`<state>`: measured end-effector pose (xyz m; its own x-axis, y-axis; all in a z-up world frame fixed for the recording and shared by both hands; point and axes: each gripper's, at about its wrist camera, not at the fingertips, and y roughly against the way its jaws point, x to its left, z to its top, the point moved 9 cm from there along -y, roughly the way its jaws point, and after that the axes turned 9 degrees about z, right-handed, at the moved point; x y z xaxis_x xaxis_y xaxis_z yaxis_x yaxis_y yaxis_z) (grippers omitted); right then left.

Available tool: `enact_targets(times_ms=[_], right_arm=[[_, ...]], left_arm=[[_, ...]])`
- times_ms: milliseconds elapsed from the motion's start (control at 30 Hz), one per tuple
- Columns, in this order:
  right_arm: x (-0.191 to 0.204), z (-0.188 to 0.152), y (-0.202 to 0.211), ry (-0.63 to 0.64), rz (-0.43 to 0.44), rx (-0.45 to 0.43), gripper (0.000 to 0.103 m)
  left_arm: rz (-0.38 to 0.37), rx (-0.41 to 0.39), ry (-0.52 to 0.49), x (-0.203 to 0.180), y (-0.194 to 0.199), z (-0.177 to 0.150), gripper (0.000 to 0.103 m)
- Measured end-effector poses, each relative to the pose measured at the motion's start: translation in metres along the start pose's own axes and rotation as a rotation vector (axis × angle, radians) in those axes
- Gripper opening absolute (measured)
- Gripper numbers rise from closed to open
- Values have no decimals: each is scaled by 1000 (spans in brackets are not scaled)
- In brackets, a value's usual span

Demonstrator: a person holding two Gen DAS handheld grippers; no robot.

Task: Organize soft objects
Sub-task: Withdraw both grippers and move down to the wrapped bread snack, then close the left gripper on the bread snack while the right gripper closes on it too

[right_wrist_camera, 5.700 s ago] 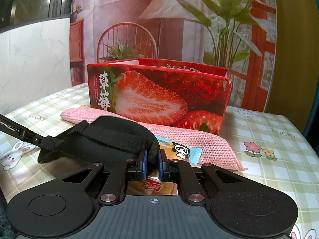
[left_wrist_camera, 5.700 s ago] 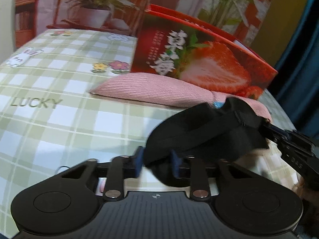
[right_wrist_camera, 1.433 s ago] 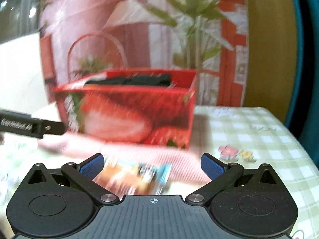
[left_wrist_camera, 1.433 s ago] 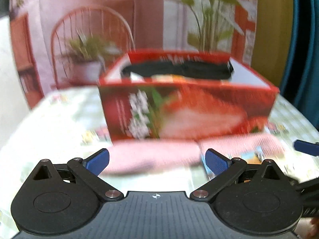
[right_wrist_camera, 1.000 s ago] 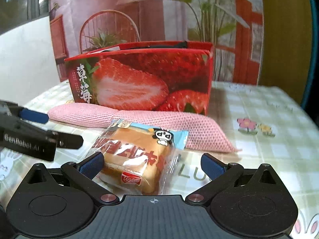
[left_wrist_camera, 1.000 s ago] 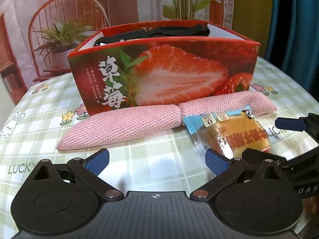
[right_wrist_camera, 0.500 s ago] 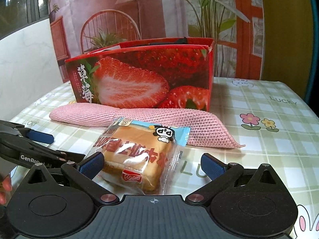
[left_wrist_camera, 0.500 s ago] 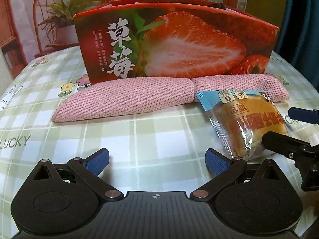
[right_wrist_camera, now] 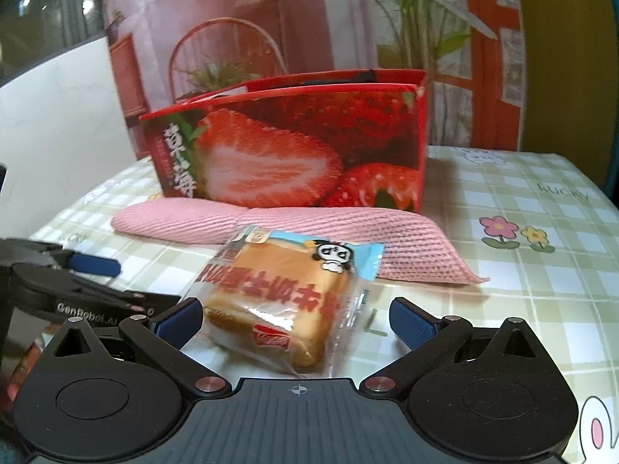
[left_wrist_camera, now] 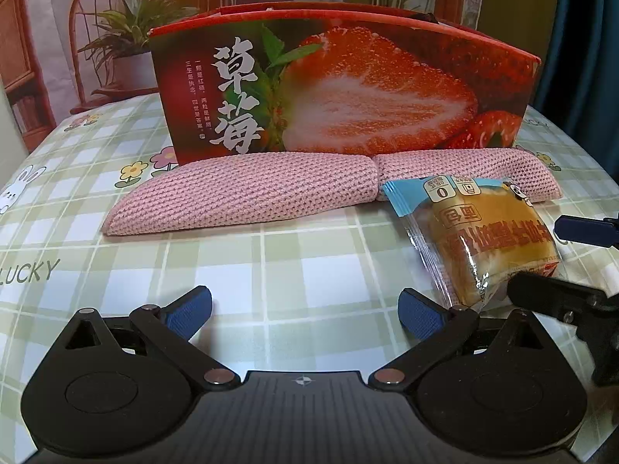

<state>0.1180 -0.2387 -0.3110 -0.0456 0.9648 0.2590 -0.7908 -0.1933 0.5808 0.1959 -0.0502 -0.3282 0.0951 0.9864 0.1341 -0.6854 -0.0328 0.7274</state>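
From the left wrist camera, the left claw [left_wrist_camera: 305, 311] is wide apart and holds nothing. It hangs low over the table [left_wrist_camera: 271, 270] with its green check cloth. A long pink knitted pouch [left_wrist_camera: 247, 193] lies flat, right in front of the red strawberry box [left_wrist_camera: 348, 92] and touching it. A wrapped bread bun [left_wrist_camera: 487, 247] lies near the right end of the pouch, on top of its edge. The right claw [left_wrist_camera: 557, 259] comes in from the side, with one finger on each side of the bun.

From the right wrist camera, the right claw [right_wrist_camera: 296, 319] is wide apart too. The bun [right_wrist_camera: 286, 290] sits between its two fingers, but they do not squeeze it yet. Something dark peeks over the top of the box [right_wrist_camera: 309, 147], so one soft thing may already be inside; it is too small to be sure. The pouch [right_wrist_camera: 309, 232] and the bun are not yet in the box. I think the bun goes next.
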Motion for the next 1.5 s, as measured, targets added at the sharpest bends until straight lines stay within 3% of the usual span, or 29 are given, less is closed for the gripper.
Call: enact_targets(times_ms=[200, 367, 567, 700, 833, 933, 1033, 1133, 1333, 1500], right_arm=[[7, -3, -4, 37, 16, 27, 86], [8, -4, -5, 37, 35, 25, 81], [11, -5, -5, 54, 50, 22, 74], [13, -5, -6, 64, 59, 23, 71], [17, -5, -8, 84, 67, 28, 68], [21, -6, -8, 113, 75, 35, 64], [26, -8, -10, 138, 92, 42, 60], [30, -9, -11, 154, 101, 48, 57], [27, -8, -11, 139, 91, 44, 55], [22, -8, -15, 134, 53, 56, 57]], left_arm=[[-1, 5, -3, 0, 1, 1, 103], [-6, 21, -13, 2, -1, 4, 103], [-81, 69, -70, 7, -3, 8, 103], [-200, 72, 74, 19, 8, 21, 86], [-262, -17, 34, 11, 30, 41, 85], [-322, -37, 17, -5, 41, 51, 81], [-382, -6, 16, -19, 38, 50, 75], [-447, 57, 50, -30, 25, 45, 60], [-470, 56, 110, -30, 18, 40, 49], [-494, 58, 134, -34, 20, 30, 49]])
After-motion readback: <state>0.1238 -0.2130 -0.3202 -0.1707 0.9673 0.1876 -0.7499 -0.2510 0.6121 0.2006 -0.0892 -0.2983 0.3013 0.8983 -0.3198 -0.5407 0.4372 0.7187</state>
